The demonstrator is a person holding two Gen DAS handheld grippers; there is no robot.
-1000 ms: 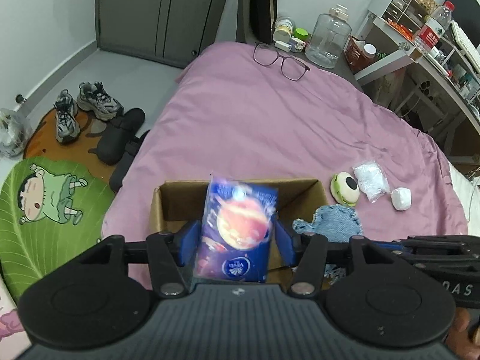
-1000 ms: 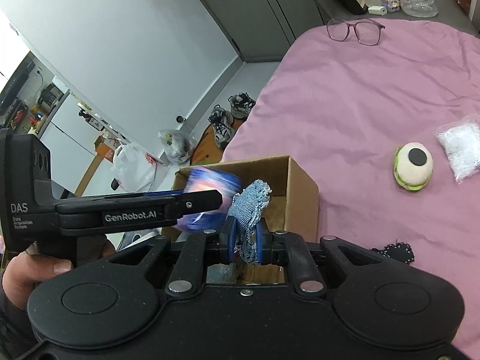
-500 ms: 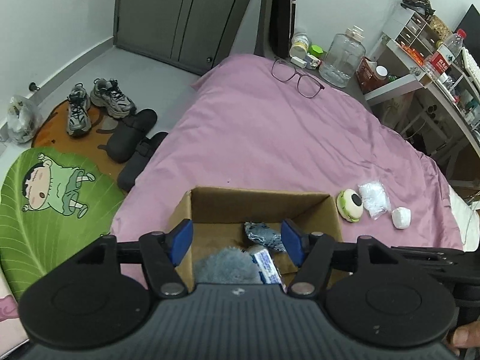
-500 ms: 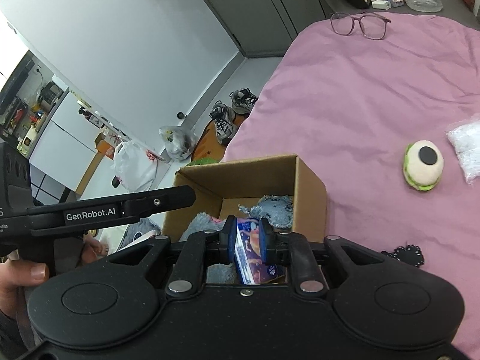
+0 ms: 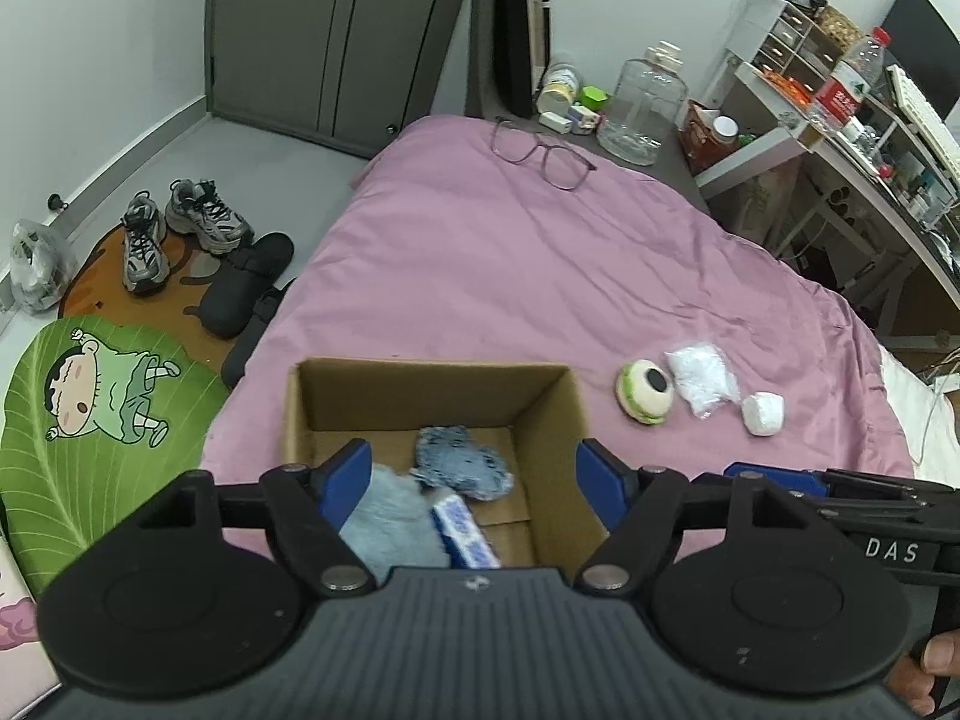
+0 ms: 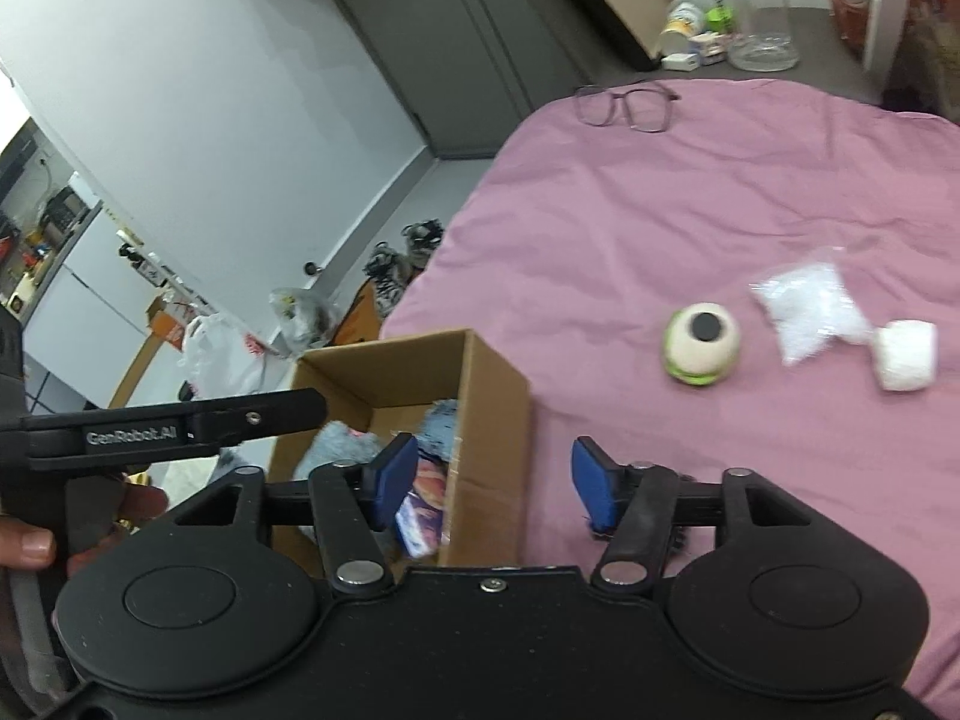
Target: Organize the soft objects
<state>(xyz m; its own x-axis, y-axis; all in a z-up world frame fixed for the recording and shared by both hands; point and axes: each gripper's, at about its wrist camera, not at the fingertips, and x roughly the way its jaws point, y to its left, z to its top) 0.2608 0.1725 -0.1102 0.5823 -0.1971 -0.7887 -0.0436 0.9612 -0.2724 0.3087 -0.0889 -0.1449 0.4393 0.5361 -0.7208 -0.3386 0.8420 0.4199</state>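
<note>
A cardboard box (image 5: 549, 414) (image 6: 495, 414) stands on the pink bed. Inside lie a denim patch (image 5: 462, 462), a grey fluffy item (image 5: 393, 516) and a blue tissue pack (image 5: 465, 531) (image 6: 423, 516). My left gripper (image 5: 474, 480) is open and empty above the box. My right gripper (image 6: 492, 483) is open and empty over the box's right wall. On the bed to the right lie a green one-eyed plush (image 5: 645, 390) (image 6: 702, 345), a white bag (image 5: 702, 378) (image 6: 807, 309) and a white soft cube (image 5: 762, 413) (image 6: 906, 354).
Glasses (image 5: 540, 150) (image 6: 627, 105) lie at the far end of the bed (image 5: 480, 264). A clear jug (image 5: 642, 102) and small items stand behind them. A cluttered desk (image 5: 840, 120) is at right. Shoes (image 5: 180, 228) and a green mat (image 5: 90, 408) lie on the floor at left.
Left gripper let go of the tissue pack and right gripper of the denim patch; both now lie in the box. Both grippers opened. The right gripper shifted right.
</note>
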